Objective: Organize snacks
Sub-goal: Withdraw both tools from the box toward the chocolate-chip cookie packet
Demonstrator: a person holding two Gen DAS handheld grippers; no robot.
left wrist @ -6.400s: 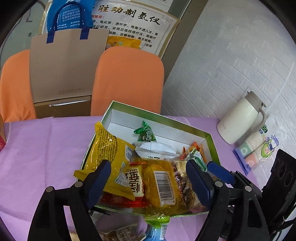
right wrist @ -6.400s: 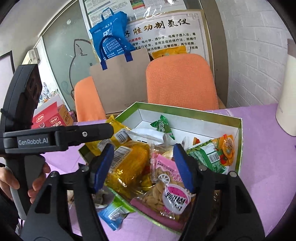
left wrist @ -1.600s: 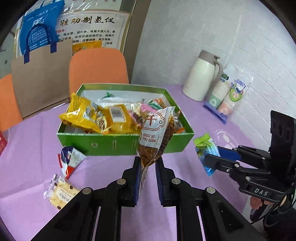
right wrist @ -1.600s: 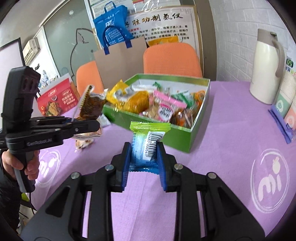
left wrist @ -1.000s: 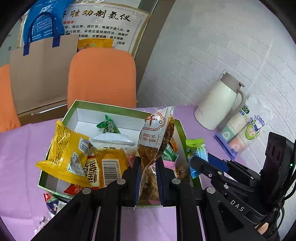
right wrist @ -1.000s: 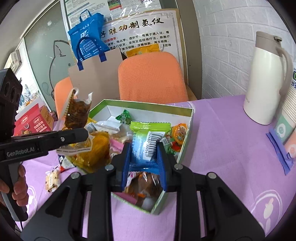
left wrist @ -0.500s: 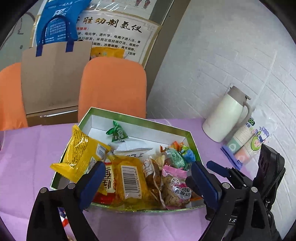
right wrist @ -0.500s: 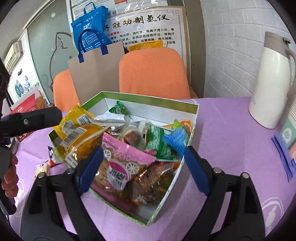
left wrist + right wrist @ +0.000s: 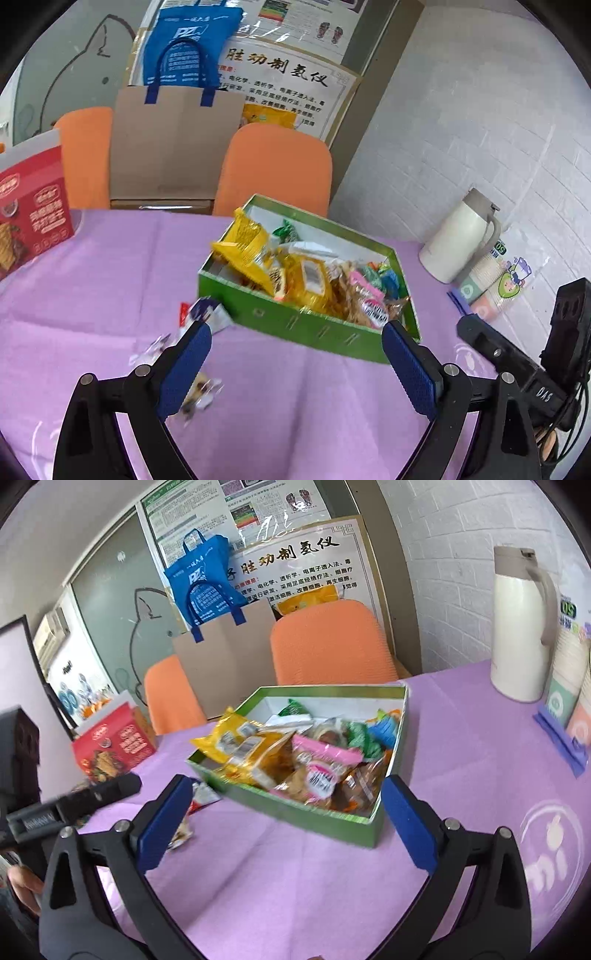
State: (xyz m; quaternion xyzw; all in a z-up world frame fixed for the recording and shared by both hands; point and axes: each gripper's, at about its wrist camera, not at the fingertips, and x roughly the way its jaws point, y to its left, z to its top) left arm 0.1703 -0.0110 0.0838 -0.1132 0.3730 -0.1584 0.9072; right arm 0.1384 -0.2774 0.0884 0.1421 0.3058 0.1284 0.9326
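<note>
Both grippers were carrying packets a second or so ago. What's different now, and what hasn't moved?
Both packets were let go into the green box. The left gripper and right gripper now stand open and empty, drawn back from the box. Unchanged: two loose packets remain on the purple cloth left of the box, and the white flask stays put.

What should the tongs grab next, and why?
Probably the left tongs should dip to the red-and-blue packet beside the green box. Both tongs are open and hold nothing, and that snack lies on the purple cloth, outside the box.
</note>
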